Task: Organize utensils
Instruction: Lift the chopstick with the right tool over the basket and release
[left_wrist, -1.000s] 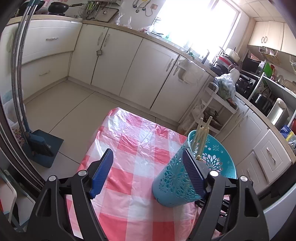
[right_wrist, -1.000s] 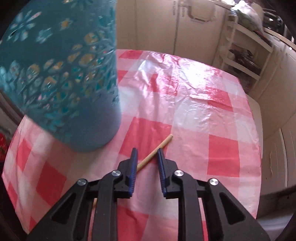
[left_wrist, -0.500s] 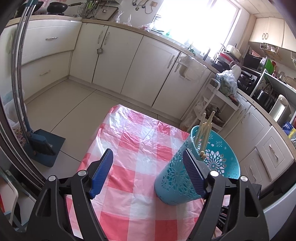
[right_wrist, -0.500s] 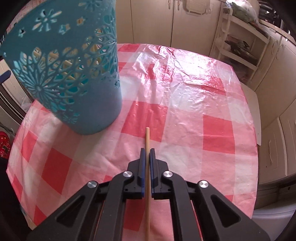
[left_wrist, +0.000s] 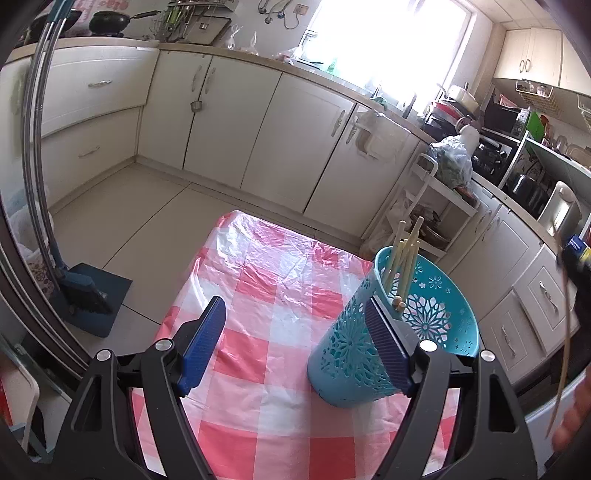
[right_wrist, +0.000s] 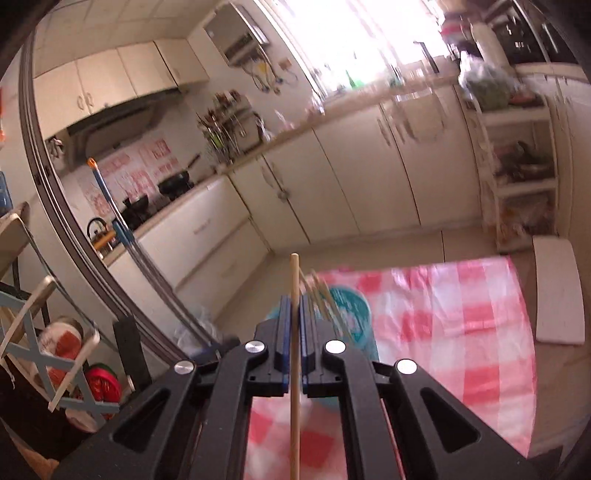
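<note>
A teal cut-out utensil holder (left_wrist: 347, 354) leans on the red-and-white checked tablecloth (left_wrist: 266, 295), with several wooden chopsticks (left_wrist: 404, 258) standing in it. My left gripper (left_wrist: 295, 302) is open wide. Its right finger (left_wrist: 386, 343) lies against the holder's near rim and nothing sits between the jaws. My right gripper (right_wrist: 291, 306) is shut on one wooden chopstick (right_wrist: 294, 332), held up above the table. Beyond it, blurred, is the holder (right_wrist: 351, 317). In the left wrist view the right gripper (left_wrist: 576, 258) shows at the right edge with a hand (left_wrist: 572, 424) below it.
A broom and dustpan (left_wrist: 85, 295) stand on the floor left of the table. A white shelf cart (left_wrist: 436, 206) stands past the far right corner, with cabinets (left_wrist: 229, 122) behind. A white board (right_wrist: 557, 288) lies on the floor and a wooden frame (right_wrist: 48, 332) sits at the left.
My right gripper closed on the chopstick that lay on the cloth and lifted it high, tipping up towards the kitchen. The left gripper and the leaning holder have stayed in place.
</note>
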